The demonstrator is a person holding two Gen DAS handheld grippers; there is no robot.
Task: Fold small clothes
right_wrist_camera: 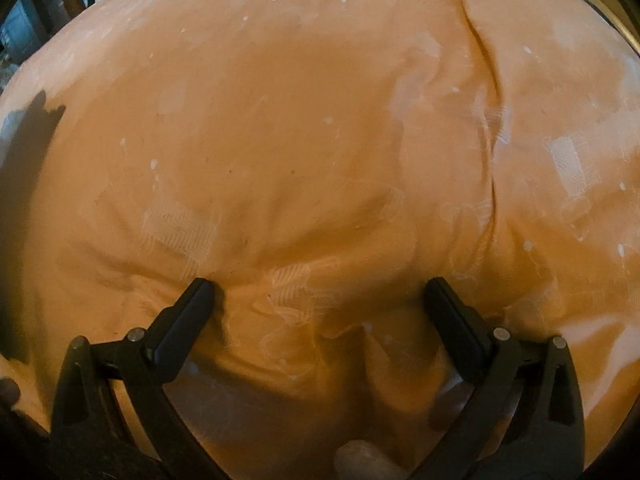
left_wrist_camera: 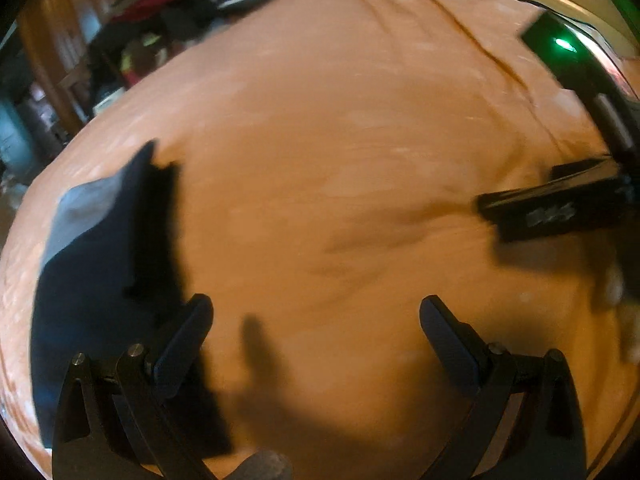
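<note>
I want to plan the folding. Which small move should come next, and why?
Probably bring the left gripper left onto the dark garment. Both grippers are open and empty, and the garment lies beside it on the orange sheet.
</note>
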